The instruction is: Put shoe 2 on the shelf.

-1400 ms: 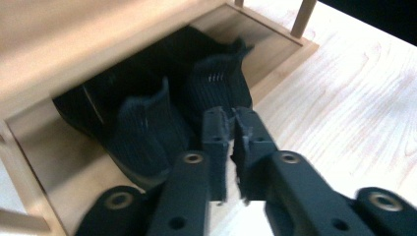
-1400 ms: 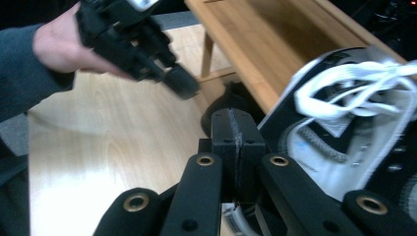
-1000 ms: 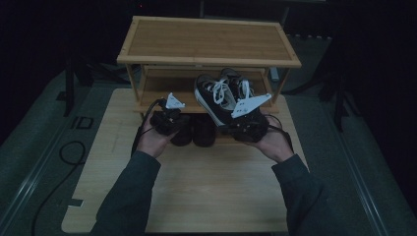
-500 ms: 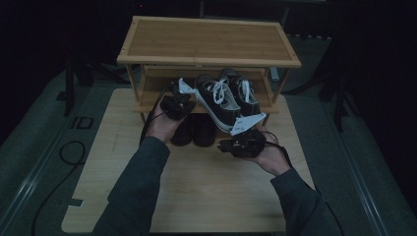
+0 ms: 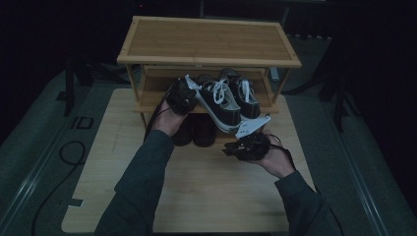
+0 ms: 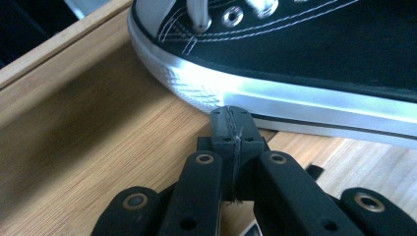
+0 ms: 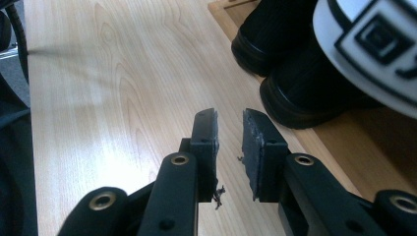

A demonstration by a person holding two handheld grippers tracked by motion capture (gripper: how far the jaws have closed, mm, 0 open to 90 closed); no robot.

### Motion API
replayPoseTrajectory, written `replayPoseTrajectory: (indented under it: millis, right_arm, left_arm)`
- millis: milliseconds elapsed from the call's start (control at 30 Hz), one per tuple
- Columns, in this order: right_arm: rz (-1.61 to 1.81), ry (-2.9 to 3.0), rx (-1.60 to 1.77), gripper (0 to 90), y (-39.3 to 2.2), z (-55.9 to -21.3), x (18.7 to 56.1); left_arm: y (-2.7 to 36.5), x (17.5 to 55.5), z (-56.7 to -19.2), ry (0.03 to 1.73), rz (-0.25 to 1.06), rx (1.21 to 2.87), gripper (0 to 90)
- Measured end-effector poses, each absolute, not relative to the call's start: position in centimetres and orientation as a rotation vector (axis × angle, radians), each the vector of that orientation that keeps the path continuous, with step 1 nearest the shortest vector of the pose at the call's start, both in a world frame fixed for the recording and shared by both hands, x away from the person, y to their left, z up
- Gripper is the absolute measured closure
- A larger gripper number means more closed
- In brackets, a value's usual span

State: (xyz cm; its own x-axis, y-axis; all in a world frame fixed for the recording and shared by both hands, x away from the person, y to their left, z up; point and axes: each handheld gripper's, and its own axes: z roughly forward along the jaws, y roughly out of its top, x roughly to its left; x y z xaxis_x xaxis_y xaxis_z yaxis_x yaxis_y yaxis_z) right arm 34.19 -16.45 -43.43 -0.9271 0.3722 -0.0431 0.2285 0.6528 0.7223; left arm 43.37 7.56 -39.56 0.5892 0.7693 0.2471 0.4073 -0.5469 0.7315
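Observation:
A pair of black canvas sneakers with white laces and soles sits on the middle shelf of a bamboo shoe rack point(image 5: 209, 39). The left sneaker point(image 5: 219, 101) is angled, its heel past the shelf's front edge; the other sneaker point(image 5: 244, 93) lies beside it. My left gripper point(image 5: 187, 93) is shut, and in the left gripper view its tips point(image 6: 231, 118) meet the white sole of the sneaker point(image 6: 295, 54) on the shelf board. My right gripper point(image 5: 237, 147) hovers below the sneaker's heel; it stands open point(image 7: 229, 132) over the table with nothing between its pads.
Two dark shoes point(image 5: 194, 132) stand on the rack's bottom level, seen close as black shoes point(image 7: 290, 73) in the right gripper view. The rack stands at the far end of a light wooden tabletop point(image 5: 211, 191). A cable point(image 5: 69, 152) loops on the floor at left.
My left gripper rose from the table to the middle shelf, against the left sneaker's sole. My right gripper drew back from the sneaker's heel toward the person and now stands apart from it.

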Motion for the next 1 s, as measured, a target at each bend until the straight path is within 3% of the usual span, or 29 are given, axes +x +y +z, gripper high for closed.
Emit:
replayPoseTrajectory:
  millis: [600, 1000]
  right_arm:
    - [1.167, 2.650, 0.509, 75.2, -17.2, -43.5, 34.3]
    - [1.232, 2.588, 0.459, 77.4, -16.5, -41.6, 34.0]
  left_arm:
    - [7.2, 44.3, -39.6, 1.001, 0.805, 2.171, 90.0]
    - [7.2, 44.6, -39.6, 1.047, 0.809, 2.171, 90.0]
